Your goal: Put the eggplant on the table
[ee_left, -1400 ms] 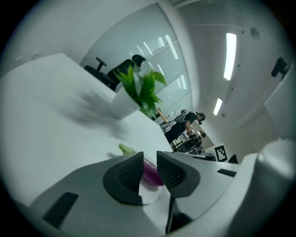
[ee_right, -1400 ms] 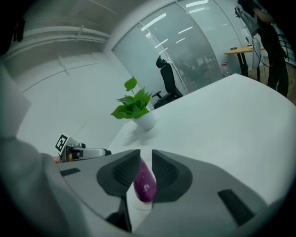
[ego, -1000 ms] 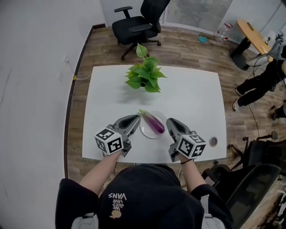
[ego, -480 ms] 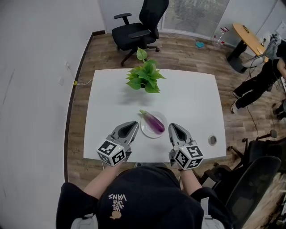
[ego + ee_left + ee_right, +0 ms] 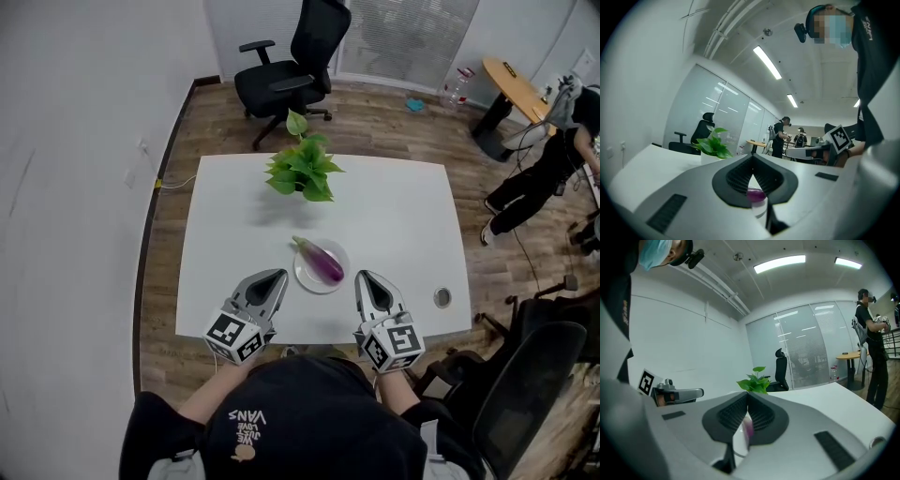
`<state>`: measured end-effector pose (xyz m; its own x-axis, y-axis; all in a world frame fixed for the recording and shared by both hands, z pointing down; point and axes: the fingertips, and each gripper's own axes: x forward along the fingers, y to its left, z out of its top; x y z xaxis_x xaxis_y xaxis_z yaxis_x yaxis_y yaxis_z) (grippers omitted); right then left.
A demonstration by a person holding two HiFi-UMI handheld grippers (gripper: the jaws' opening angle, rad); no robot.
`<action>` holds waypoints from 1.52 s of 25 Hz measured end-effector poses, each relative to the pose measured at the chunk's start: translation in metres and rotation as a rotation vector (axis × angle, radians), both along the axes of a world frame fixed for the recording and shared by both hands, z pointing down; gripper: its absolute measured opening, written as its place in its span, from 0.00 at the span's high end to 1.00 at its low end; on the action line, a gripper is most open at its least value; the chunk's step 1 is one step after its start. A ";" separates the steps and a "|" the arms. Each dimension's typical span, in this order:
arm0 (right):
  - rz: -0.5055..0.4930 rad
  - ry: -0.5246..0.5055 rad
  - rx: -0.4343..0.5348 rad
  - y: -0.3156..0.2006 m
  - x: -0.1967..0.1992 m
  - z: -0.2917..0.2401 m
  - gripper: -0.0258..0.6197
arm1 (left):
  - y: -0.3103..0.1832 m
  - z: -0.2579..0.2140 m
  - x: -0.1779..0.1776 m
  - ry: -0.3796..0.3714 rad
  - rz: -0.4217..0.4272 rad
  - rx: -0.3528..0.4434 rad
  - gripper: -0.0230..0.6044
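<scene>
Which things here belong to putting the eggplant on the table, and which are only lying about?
For the job: eggplant; white plate under it; table; left hand-held gripper and right hand-held gripper, both shut and empty.

Lying about: potted plant; small round thing near the table's right edge; office chair beyond the table.

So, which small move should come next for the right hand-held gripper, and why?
Probably open the right hand-held gripper and ease it toward the eggplant: its jaws are together and empty, and the eggplant lies on the plate, untouched.
</scene>
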<state>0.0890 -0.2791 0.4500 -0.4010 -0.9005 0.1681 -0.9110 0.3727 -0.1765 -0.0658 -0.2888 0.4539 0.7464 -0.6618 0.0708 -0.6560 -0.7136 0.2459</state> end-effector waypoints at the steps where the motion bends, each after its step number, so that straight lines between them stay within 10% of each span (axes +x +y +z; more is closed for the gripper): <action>1: 0.000 0.002 0.002 0.001 0.000 -0.001 0.93 | 0.001 -0.002 0.000 0.005 0.005 0.002 0.95; 38: -0.016 -0.007 -0.051 -0.006 -0.003 0.008 0.93 | -0.004 0.007 0.001 -0.017 0.020 -0.027 0.95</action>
